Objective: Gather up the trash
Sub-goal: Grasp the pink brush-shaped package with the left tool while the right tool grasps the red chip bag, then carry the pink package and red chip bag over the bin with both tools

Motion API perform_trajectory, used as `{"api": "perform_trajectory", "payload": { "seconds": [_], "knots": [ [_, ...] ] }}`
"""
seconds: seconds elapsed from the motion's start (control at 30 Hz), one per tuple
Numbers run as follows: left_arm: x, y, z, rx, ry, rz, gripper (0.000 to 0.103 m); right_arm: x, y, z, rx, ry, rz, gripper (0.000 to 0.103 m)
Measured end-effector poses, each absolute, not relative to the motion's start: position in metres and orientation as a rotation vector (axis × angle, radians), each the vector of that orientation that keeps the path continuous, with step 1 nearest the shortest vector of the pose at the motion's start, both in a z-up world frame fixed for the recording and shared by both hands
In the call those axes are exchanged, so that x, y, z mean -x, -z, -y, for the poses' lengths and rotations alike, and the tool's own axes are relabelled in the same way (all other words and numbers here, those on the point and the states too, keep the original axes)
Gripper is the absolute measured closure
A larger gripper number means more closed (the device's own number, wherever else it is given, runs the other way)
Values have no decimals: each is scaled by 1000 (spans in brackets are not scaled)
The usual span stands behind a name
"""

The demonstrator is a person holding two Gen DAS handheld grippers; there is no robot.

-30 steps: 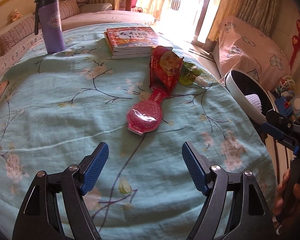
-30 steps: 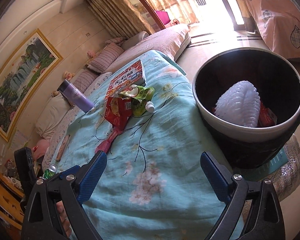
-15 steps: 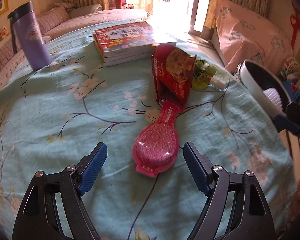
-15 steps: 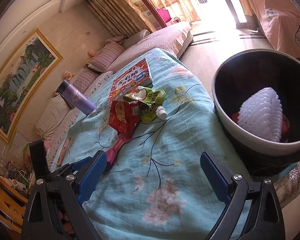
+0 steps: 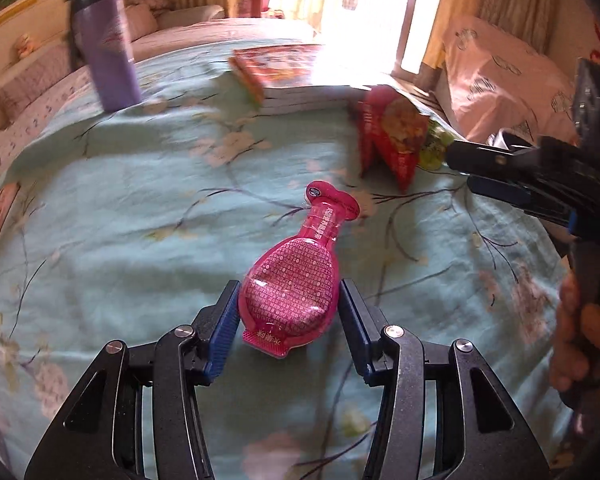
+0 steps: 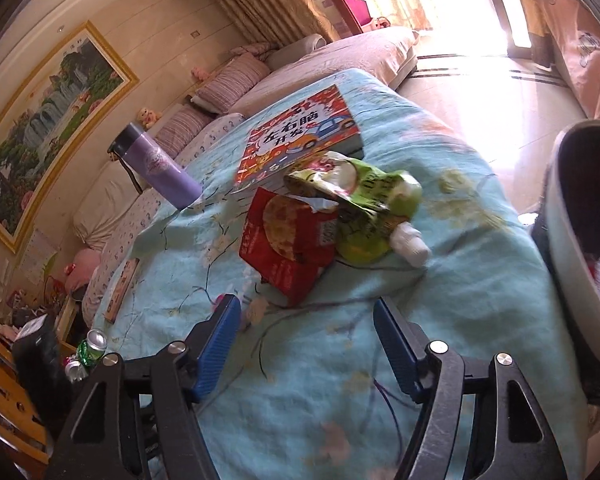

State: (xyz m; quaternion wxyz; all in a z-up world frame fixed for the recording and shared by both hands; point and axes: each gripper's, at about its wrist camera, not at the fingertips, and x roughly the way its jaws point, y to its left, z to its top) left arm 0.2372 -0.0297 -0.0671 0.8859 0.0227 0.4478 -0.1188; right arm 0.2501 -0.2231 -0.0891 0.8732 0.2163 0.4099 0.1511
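Slippage is the main risk: the pink pouch (image 5: 290, 292) is glossy, rounded and lies flat on the teal tablecloth (image 5: 120, 240), so pads closing on its bulging sides may squeeze it forward out of the grip or pinch cloth along with it. The left gripper (image 5: 288, 324) sits low over the table with its blue pads on either side of the pouch's wide end; the left pad seems to touch the edge, the right one stands just beside it, so the jaws are narrowed around the pouch but not clearly clamped.

Further back, the red snack bag (image 6: 288, 240) leans against the green drink pouch (image 6: 364, 216), both just in front of the books (image 6: 300, 136). The right gripper (image 6: 306, 344) hovers short of the red bag, jaws apart and empty, angled down toward it. A careless reach there could knock the light bag over or catch both wrappers at once. The bin (image 6: 572, 240) stands beside the table's right edge, with white foam netting visible inside. The purple flask (image 6: 156, 164) stands well clear of both tools.
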Motion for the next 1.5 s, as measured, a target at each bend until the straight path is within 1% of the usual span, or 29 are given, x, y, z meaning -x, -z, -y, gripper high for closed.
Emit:
{"api": "perform_trajectory", "payload": {
  "seconds": [0.17, 0.23, 0.27, 0.3, 0.33, 0.7, 1.13, 1.5],
  "knots": [
    [-235, 76, 18, -13, 237, -945, 54, -280, 97, 208, -443, -297, -871, 33],
    [-234, 76, 21, -28, 240, -940, 53, -288, 99, 203, -435, -287, -874, 35],
    [-234, 78, 21, -31, 240, -938, 53, -291, 101, 201, -427, -284, -876, 47],
    [-234, 78, 23, -35, 238, -936, 53, -292, 103, 199, -420, -279, -879, 70],
    [-235, 78, 25, -39, 237, -936, 54, -291, 104, 198, -418, -276, -883, 72],
    [-220, 64, 33, 0, 263, -900, 55, -224, 76, 223, -433, -313, -790, 73],
    [-192, 45, 106, -53, 381, -864, 55, -145, 64, 291, -480, -226, -744, 73],
    [-184, 39, 147, -95, 428, -854, 55, -119, 61, 325, -501, -171, -716, 73]
  ]
}}
